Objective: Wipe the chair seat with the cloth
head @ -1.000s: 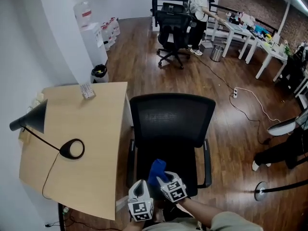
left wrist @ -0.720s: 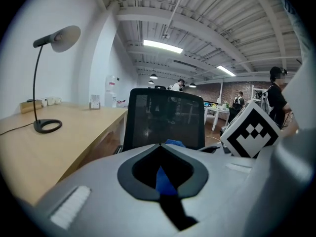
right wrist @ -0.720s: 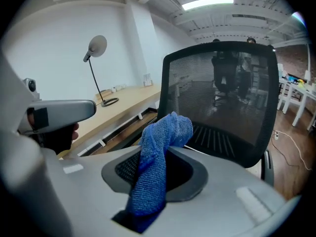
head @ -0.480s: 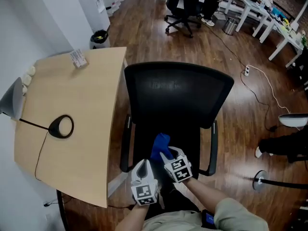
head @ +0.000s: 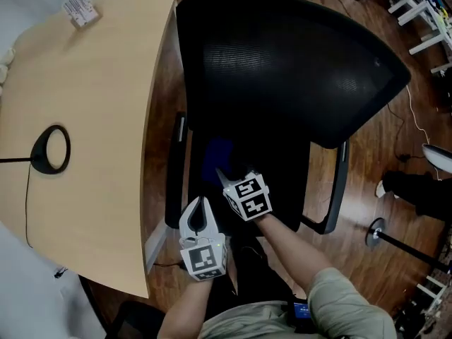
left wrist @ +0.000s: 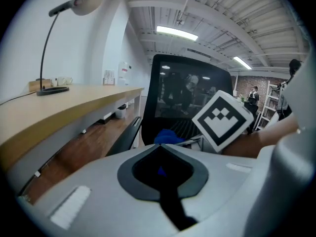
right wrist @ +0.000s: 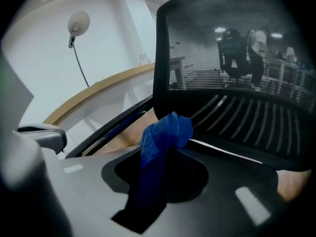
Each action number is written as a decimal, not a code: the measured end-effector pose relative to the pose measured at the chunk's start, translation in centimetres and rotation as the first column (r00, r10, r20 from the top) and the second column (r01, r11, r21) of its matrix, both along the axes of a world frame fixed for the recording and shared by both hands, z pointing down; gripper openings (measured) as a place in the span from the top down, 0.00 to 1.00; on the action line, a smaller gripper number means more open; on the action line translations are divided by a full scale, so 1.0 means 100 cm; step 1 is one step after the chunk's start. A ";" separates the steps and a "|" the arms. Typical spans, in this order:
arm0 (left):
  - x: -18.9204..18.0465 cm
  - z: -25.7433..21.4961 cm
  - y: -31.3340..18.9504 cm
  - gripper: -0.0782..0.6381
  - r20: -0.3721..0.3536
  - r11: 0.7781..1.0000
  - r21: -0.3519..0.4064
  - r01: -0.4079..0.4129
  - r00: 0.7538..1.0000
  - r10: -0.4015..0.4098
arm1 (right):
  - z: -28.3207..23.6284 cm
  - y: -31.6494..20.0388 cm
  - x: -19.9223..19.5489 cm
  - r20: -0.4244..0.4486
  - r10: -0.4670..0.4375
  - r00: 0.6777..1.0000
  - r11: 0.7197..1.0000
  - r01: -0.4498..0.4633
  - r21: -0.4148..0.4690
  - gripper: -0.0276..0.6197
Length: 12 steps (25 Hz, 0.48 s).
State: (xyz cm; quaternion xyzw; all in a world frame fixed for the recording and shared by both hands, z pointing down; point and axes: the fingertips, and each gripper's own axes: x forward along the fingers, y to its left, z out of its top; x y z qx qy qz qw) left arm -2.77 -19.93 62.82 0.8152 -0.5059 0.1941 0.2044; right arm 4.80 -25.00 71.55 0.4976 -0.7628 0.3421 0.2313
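The black office chair's seat (head: 286, 171) lies below its mesh back (head: 282, 62). My right gripper (head: 223, 175) is shut on a blue cloth (head: 215, 157) over the seat's left part, near the left armrest (head: 175, 168). In the right gripper view the cloth (right wrist: 165, 132) bunches out of the closed jaws of this gripper (right wrist: 158, 156), in front of the backrest (right wrist: 232, 58). My left gripper (head: 201, 203) hovers at the seat's front left edge, shut and holding nothing. From the left gripper (left wrist: 160, 149) I see the cloth (left wrist: 168, 136) and the right gripper's marker cube (left wrist: 222, 120) ahead.
A light wooden desk (head: 85, 111) stands close on the chair's left, with a lamp base (head: 48, 149) and a small card (head: 80, 7) on it. The right armrest (head: 337, 189) borders the seat. A round stand base (head: 374, 232) and someone's shoe (head: 385, 187) are on the wooden floor at right.
The head view has tipped down and closer over the chair. My right gripper carried the cloth forward and lower onto the seat's left side. The left gripper followed behind it.
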 end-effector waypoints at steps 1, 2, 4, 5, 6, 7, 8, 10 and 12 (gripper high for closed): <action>-0.002 0.008 0.002 0.88 -0.001 1.000 -0.018 0.002 1.000 -0.002 | 0.011 -0.004 -0.005 0.005 0.000 1.000 1.000 0.000 -0.016 0.79; -0.003 0.017 0.005 0.88 -0.005 0.999 -0.035 0.000 1.000 0.000 | 0.022 -0.008 -0.008 0.007 -0.002 1.000 1.000 0.002 -0.030 0.79; -0.002 0.032 0.006 0.88 -0.016 0.999 -0.051 -0.007 1.000 0.006 | 0.042 -0.019 -0.014 0.005 -0.010 1.000 0.999 0.010 -0.053 0.79; -0.002 0.037 0.005 0.88 -0.021 0.998 -0.054 -0.010 1.000 0.009 | 0.052 -0.025 -0.017 0.008 -0.014 1.000 0.998 0.015 -0.064 0.79; -0.002 0.042 0.003 0.88 -0.025 0.998 -0.059 -0.013 1.000 0.011 | 0.061 -0.031 -0.020 0.014 -0.018 1.000 0.997 0.019 -0.075 0.79; -0.001 0.046 0.002 0.88 -0.027 0.998 -0.063 -0.016 1.000 0.014 | 0.069 -0.038 -0.023 0.021 -0.021 1.000 0.996 0.023 -0.085 0.79; -0.001 0.049 0.001 0.88 -0.029 0.998 -0.064 -0.017 0.999 0.015 | 0.076 -0.044 -0.026 0.026 -0.022 0.999 0.995 0.024 -0.094 0.79; -0.001 0.057 -0.002 0.88 -0.030 0.997 -0.070 -0.021 0.999 0.019 | 0.091 -0.054 -0.031 0.032 -0.020 0.999 0.994 0.024 -0.110 0.79; 0.000 0.065 -0.003 0.88 -0.026 0.996 -0.088 -0.026 0.999 0.024 | 0.107 -0.061 -0.035 0.032 -0.025 0.999 0.992 0.029 -0.126 0.79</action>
